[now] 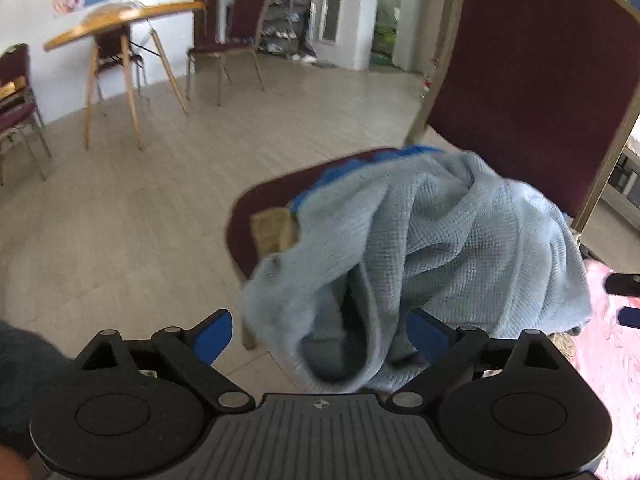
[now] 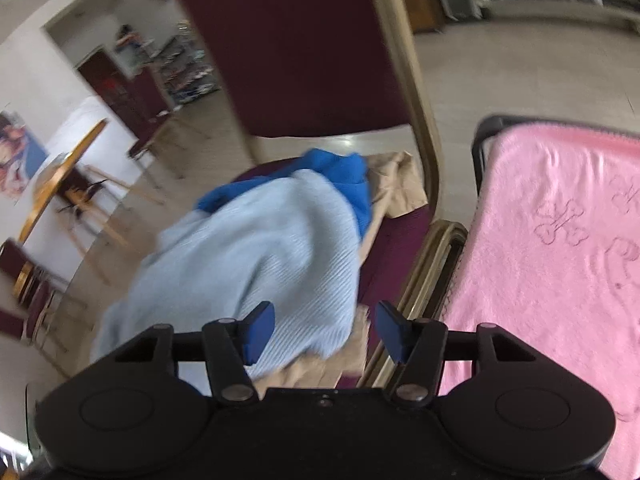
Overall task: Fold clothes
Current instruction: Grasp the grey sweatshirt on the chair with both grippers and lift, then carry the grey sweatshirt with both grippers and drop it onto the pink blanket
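On the seat of a maroon chair [image 1: 532,80], in the left wrist view, a light blue knitted garment [image 1: 440,232] lies heaped over a darker blue cloth [image 1: 344,168]. The left gripper [image 1: 320,336] is spread wide, a hanging fold of the garment between its blue pads [image 1: 214,336], unpinched. From the right wrist view, the right gripper [image 2: 324,332] stands released over the garment's [image 2: 256,264] edge, beside a tan cloth [image 2: 400,188] and a pink towel [image 2: 560,264].

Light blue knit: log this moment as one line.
light blue knit: heaped on chair seat | left tongs: open, around its hanging edge | right tongs: open, at its edge
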A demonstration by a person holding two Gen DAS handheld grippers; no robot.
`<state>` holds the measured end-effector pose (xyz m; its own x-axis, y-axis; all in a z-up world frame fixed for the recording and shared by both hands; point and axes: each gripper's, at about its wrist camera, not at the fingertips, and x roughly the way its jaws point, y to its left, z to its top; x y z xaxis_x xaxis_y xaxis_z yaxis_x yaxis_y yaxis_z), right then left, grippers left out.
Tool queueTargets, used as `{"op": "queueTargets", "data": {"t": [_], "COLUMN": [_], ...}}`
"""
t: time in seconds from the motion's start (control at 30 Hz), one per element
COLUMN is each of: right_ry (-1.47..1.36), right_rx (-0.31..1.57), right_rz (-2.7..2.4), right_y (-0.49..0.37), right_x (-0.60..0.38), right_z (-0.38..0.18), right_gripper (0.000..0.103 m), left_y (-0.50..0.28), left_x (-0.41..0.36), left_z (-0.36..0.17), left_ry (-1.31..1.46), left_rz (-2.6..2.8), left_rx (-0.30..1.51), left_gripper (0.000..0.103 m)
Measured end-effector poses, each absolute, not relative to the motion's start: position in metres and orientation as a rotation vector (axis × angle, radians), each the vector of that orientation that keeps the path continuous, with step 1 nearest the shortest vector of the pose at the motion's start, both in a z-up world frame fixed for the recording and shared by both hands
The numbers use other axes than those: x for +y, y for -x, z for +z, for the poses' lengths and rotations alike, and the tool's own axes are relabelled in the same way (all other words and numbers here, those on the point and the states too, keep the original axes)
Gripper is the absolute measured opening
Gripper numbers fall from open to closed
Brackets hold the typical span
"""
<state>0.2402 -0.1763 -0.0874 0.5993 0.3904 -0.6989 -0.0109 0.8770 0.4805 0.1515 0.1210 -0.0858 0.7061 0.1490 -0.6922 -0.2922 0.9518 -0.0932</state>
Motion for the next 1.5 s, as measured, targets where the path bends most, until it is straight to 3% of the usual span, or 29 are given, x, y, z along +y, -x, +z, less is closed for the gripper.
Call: {"op": "queueTargets", "data": {"t": [0.07,0.13,0.2,0.23,0.27,0.3,0.47,0.57,0.83,0.97,1.03,1.07,1.1,1.17,1.27,1.43,1.5], "right_ry": [-0.511,-0.533,-0.524,-0.519,-0.508,-0.477,-0.284,-0.315,-0.454,-0.433,-0.437,-0.449,-0.469,-0.506,-0.605,-0.711,-0.741], "right_rx": [0.926,0.941,0.935,0.917,0.886,0.868,0.681,0.554,0.157,0.042,0.052,0.087,0.143,0.354,0.675,0.724,0.691], "right_rz": [0.236,0.23,0.232,0.229,0.223,0.217,0.311,0.395,0.345,0.192,0.073,-0.008,-0.089,-0.232,-0.377,-0.367,-0.316], "right_y": [-0.257,-0.27,-0.28,-0.282,-0.281,-0.281,-0.238,-0.201,-0.078,-0.007,0.029,0.048,0.062,0.077,0.108,0.142,0.144], "right_x": [-0.176,-0.173,-0.166,-0.163,-0.159,-0.153,-0.117,-0.117,-0.209,-0.281,-0.325,-0.35,-0.373,-0.419,-0.476,-0.51,-0.515], "right_z": [-0.105,-0.12,-0.126,-0.126,-0.121,-0.115,-0.046,0.012,0.152,0.16,0.138,0.118,0.092,0.03,-0.065,-0.115,-0.101], "right_gripper": [0.065,0.068,0.066,0.052,0.022,0.008,0.005,0.004,0.003,0.003,0.003,0.003,0.003,0.013,0.015,0.034,0.037], "left_y": [-0.162,-0.171,-0.176,-0.179,-0.179,-0.178,-0.17,-0.16,-0.134,-0.107,-0.086,-0.074,-0.061,-0.037,-0.015,-0.012,-0.021], "left_x": [0.116,0.109,0.103,0.1,0.098,0.095,0.092,0.099,0.019,-0.067,-0.113,-0.135,-0.152,-0.181,-0.192,-0.177,-0.167], "left_z": [-0.093,-0.098,-0.1,-0.101,-0.099,-0.098,-0.084,-0.058,0.072,0.091,0.069,0.05,0.027,-0.022,-0.073,-0.094,-0.082], "left_ry": [0.202,0.175,0.15,0.139,0.139,0.136,0.17,0.24,0.189,0.114,0.041,-0.012,-0.061,-0.153,-0.246,-0.221,-0.186], "left_rz": [0.213,0.207,0.192,0.183,0.167,0.159,0.161,0.133,-0.103,-0.355,-0.467,-0.519,-0.549,-0.595,-0.578,-0.483,-0.42], "left_rx": [0.726,0.686,0.656,0.642,0.629,0.621,0.597,0.562,0.309,0.299,0.36,0.409,0.468,0.589,0.702,0.81,0.804], "left_gripper": [0.09,0.085,0.068,0.063,0.051,0.041,0.013,0.011,0.01,0.012,0.024,0.042,0.051,0.051,0.05,0.053,0.07]}}
